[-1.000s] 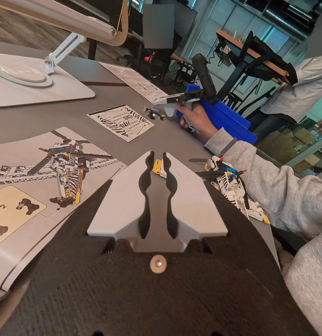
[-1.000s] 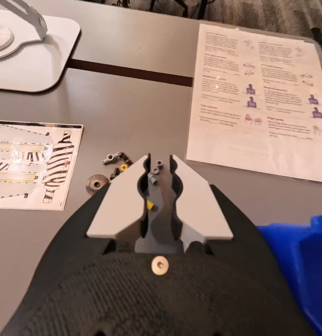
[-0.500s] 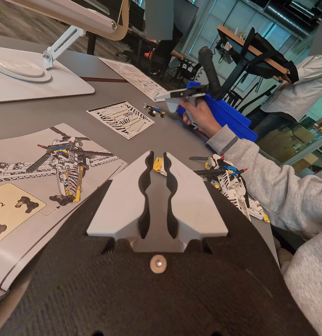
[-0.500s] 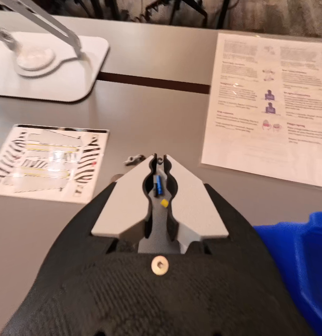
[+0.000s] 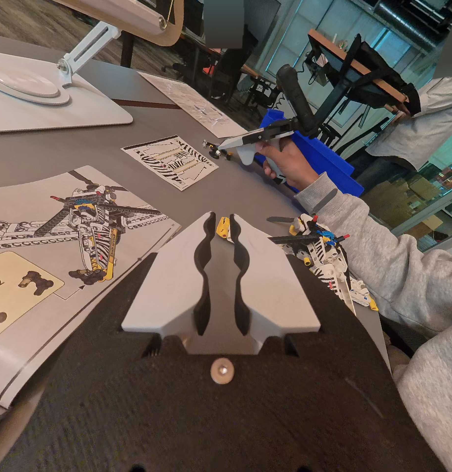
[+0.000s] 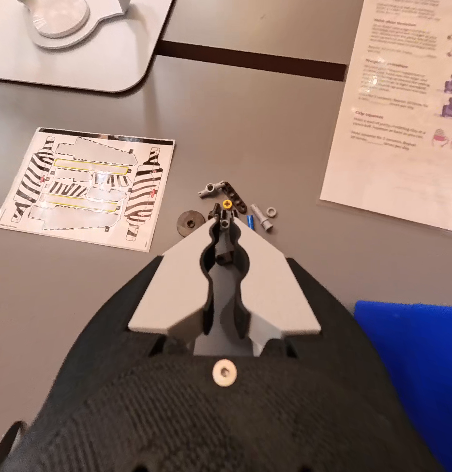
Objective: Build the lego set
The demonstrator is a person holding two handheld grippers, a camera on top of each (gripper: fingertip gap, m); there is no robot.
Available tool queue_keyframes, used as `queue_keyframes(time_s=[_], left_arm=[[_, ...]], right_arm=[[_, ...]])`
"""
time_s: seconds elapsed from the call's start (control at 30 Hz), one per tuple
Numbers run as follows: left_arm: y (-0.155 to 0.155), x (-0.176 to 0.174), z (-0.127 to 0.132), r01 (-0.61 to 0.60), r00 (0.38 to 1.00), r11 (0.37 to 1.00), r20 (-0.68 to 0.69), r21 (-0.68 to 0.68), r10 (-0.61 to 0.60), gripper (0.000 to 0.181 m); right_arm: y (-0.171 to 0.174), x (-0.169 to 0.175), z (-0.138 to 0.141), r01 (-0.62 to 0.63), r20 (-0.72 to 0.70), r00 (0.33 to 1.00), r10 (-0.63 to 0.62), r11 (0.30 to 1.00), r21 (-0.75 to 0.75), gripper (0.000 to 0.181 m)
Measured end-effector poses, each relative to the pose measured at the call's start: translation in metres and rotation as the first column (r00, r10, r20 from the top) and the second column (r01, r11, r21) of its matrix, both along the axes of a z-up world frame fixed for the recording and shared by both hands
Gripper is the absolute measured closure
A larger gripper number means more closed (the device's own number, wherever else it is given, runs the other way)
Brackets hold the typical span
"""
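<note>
My left gripper (image 5: 221, 214) hovers low over the grey table, jaws a narrow gap apart, holding nothing. A yellow-and-white piece (image 5: 223, 226) shows on the table between its tips. The part-built white, black and yellow lego model (image 5: 319, 252) lies just right of it. My right gripper (image 6: 224, 221) is over a small pile of loose pieces, jaws slightly apart. A grey connector with a hole (image 6: 223, 224) and black pins (image 6: 214, 210) sit at its tips. I cannot tell whether it touches them. It also shows in the left wrist view (image 5: 219, 147).
Around the pile lie a black wheel disc (image 6: 191, 222), a yellow bush (image 6: 227, 203), a blue pin (image 6: 250, 221) and a grey pin (image 6: 260, 217). A sticker sheet (image 6: 87, 186), an instruction booklet (image 5: 66, 242), a laminated sheet (image 6: 398, 115), a blue bin (image 6: 411, 370) and a white stand base (image 5: 41, 102) are nearby. The tips of one gripper are about 35 cm away from the tips of the other.
My right gripper has moved left across the loose pieces and pulled back from them; its jaws narrowed, then parted a little. My left gripper has barely moved.
</note>
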State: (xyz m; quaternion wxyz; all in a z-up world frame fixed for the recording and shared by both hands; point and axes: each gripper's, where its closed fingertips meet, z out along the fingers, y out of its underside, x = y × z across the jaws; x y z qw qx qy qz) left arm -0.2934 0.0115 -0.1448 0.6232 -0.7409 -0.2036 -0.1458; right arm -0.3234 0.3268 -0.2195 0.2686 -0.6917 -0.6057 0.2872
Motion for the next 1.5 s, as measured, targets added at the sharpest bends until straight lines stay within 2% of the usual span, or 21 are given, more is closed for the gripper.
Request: queue_keyframes(time_s=[0.37,0.53,0.63,0.73,0.87,0.97,1.07,1.23,1.37,1.43,1.5], left_arm=[[0.001,0.000,-0.003,0.005,1.000,1.000,0.008,-0.010,-0.005,0.171],[0.001,0.000,-0.004,0.006,1.000,1.000,0.010,-0.014,-0.006,0.171],[0.001,0.000,-0.005,0.006,1.000,1.000,0.012,-0.016,-0.006,0.171],[0.001,0.000,-0.006,0.007,1.000,1.000,0.014,-0.019,-0.007,0.171],[0.001,0.000,-0.008,0.010,1.000,1.000,0.017,-0.025,-0.010,0.170],[0.002,0.000,-0.009,0.014,1.000,0.999,0.020,-0.029,-0.013,0.170],[0.002,0.000,-0.009,0.013,1.000,0.999,0.019,-0.030,-0.013,0.170],[0.002,0.001,-0.009,0.016,1.000,0.999,0.022,-0.031,-0.015,0.170],[0.002,0.001,-0.009,0.016,1.000,0.999,0.019,-0.034,-0.015,0.170],[0.002,0.001,-0.010,0.015,1.000,0.999,0.021,-0.035,-0.014,0.170],[0.002,0.000,-0.010,0.015,1.000,0.999,0.024,-0.035,-0.014,0.170]], right_arm=[[0.005,0.005,0.002,0.020,0.013,1.000,-0.020,0.999,0.026,0.174],[0.008,0.006,0.013,0.040,-0.011,0.999,-0.040,0.998,0.052,0.171],[0.017,0.010,0.025,0.096,-0.029,0.995,-0.094,0.990,0.103,0.172],[0.036,0.019,0.033,0.176,-0.015,0.984,-0.177,0.961,0.215,0.174],[0.038,0.027,0.023,0.181,0.059,0.978,-0.200,0.954,0.241,0.167],[0.035,0.031,0.005,0.173,0.140,0.969,-0.205,0.962,0.213,0.167],[0.036,0.032,-0.001,0.186,0.162,0.962,-0.218,0.963,0.193,0.171],[0.027,0.029,-0.005,0.174,0.160,0.970,-0.185,0.981,0.083,0.170],[0.024,0.033,0.009,0.147,0.157,0.974,-0.165,0.982,0.116,0.171],[0.010,0.040,0.019,0.075,0.180,0.979,-0.091,0.993,0.094,0.174],[-0.016,0.051,0.027,-0.054,0.191,0.980,0.049,0.998,0.019,0.175]])
